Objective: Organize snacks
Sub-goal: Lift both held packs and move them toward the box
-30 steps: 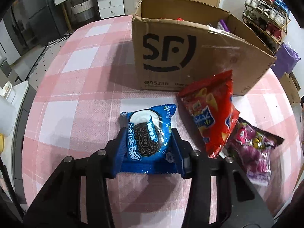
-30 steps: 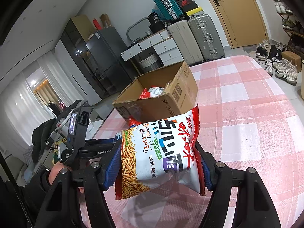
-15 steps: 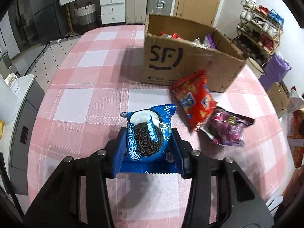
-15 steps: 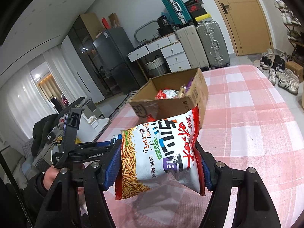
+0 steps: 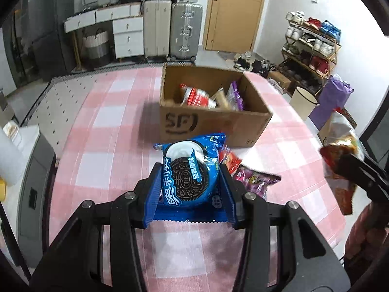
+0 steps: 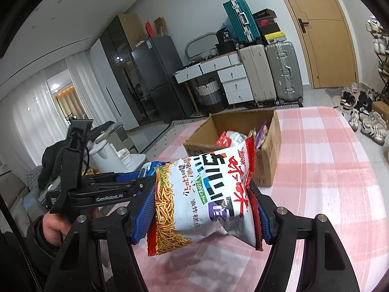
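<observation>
Your left hand-held gripper (image 5: pixel 190 189) is clamped on the Oreo pack (image 5: pixel 188 175), your right hand-held gripper (image 6: pixel 203 209) on the noodle bag (image 6: pixel 204 197). Both are held above the surface (image 5: pixel 102 131), short of the open box (image 5: pixel 211 119); two packets (image 5: pixel 245 172) lie by its near wall.

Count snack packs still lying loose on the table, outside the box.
2: a red chip bag and a purple snack pack, both right of the held Oreo pack. More may hide behind it.
</observation>
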{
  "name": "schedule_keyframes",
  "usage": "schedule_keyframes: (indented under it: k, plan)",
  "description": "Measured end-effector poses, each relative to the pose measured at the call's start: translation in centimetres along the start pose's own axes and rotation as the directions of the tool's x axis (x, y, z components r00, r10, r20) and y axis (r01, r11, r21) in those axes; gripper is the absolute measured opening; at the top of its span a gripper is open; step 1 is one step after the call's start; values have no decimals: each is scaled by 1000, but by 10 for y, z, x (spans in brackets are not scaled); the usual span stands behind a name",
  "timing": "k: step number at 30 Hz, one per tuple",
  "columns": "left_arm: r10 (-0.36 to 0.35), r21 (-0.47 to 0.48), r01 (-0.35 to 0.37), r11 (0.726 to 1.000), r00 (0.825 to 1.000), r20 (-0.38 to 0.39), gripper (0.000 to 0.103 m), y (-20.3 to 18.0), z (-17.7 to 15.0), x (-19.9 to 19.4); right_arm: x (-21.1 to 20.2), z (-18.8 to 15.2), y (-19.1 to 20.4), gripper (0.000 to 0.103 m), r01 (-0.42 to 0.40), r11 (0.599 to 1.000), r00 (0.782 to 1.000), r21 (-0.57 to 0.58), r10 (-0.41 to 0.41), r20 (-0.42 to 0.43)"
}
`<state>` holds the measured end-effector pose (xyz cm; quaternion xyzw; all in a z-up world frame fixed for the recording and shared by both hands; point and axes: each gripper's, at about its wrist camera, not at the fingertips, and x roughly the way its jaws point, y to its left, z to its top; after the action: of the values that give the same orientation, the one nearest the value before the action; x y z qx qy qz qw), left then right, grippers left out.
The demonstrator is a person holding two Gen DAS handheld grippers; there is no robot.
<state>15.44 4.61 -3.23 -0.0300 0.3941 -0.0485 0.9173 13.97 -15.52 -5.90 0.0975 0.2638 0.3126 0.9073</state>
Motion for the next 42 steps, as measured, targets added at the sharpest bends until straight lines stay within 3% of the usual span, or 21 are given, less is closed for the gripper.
schedule_keyframes:
  k: [9,20,28,42]
  plan:
    - [-31,28,31,999,1000,5,42,-4,38,3,17,39,-4,70,-9,1000,1000,-29,10,27]
    - [-62,21,62,998,998,-15,42,-3,93,33,52,81,-20,71,-13,1000,999,-18,14,31]
    - [-54,31,55,998,998,-26,42,-8,128,60,80,104,-41,70,33,999,999,19,-34,19]
    - [-62,25,64,998,996,-61,42,-5,141,116,133,119,-66,71,73,996,997,44,-72,-25]
